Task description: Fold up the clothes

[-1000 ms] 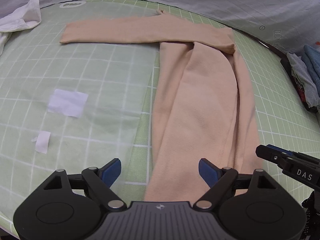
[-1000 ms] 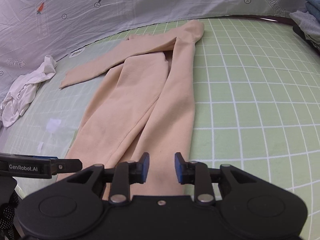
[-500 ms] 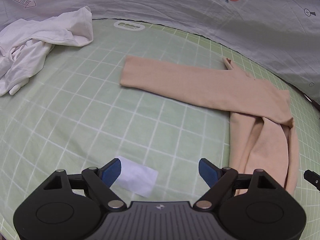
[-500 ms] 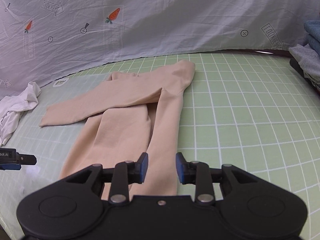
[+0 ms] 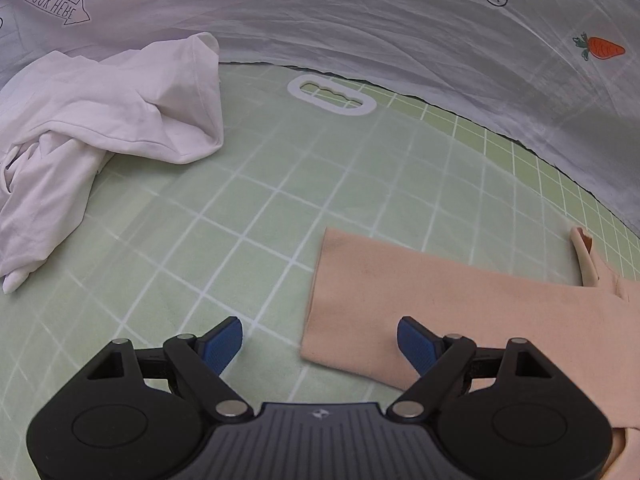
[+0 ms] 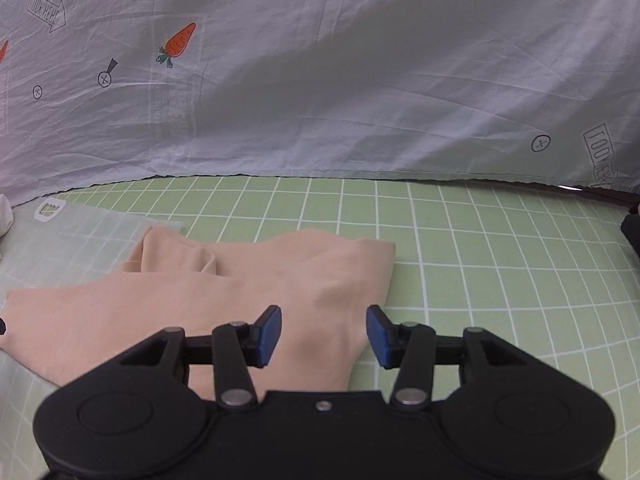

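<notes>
A peach long-sleeved garment lies flat on the green grid mat. In the left wrist view its sleeve [image 5: 460, 304] stretches out to the left, and the cuff end sits just ahead of my left gripper [image 5: 320, 344], which is open with the cuff corner between its blue pads. In the right wrist view the garment's shoulder end [image 6: 280, 280] lies under and ahead of my right gripper [image 6: 324, 334], which is open a little above the cloth. Neither gripper holds anything.
A crumpled white garment [image 5: 100, 128] lies at the mat's far left. A white handle cut-out [image 5: 332, 96] marks the mat's [image 6: 480, 260] far edge. A grey printed sheet [image 6: 360, 80] hangs behind the table. A dark object [image 6: 632, 228] sits at the right edge.
Both grippers have moved forward along the garment, the left to the sleeve cuff, the right to the shoulder end. The right gripper has opened wider.
</notes>
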Demonstrator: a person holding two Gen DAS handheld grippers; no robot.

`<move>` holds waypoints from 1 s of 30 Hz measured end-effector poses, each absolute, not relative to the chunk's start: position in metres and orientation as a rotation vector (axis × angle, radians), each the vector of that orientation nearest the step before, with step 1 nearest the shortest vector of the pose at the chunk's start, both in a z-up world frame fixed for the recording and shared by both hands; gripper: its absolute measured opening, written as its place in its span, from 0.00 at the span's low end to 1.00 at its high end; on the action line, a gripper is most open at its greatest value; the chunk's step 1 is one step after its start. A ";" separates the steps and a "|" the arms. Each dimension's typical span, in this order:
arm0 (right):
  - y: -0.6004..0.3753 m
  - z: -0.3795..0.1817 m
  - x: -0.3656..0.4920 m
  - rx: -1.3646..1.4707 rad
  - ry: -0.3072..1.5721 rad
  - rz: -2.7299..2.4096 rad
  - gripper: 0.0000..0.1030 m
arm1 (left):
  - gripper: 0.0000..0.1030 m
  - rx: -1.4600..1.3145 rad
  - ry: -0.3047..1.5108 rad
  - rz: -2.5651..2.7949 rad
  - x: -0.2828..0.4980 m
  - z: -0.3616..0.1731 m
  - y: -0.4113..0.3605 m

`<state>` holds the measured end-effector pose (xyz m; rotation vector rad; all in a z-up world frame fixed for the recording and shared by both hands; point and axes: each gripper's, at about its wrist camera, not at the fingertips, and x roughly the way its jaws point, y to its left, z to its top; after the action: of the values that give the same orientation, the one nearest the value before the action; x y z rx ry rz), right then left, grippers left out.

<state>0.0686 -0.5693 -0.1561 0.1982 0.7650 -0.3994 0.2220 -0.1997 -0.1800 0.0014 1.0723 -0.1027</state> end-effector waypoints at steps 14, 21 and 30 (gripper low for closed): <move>-0.569 -0.165 0.088 0.151 0.752 -0.356 0.05 | 0.09 0.037 0.985 -0.166 0.209 -0.175 -0.219; -0.570 -0.139 0.068 0.180 0.650 -0.344 0.05 | 0.07 -0.006 0.921 -0.187 0.194 -0.147 -0.213; -0.565 -0.109 0.052 0.240 0.543 -0.285 0.05 | 0.07 -0.109 0.779 -0.176 0.172 -0.076 -0.179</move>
<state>0.0522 -0.5647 -0.1089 0.2404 0.5427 -0.2848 0.1716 -0.1794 -0.0755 -0.1089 0.7794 -0.1759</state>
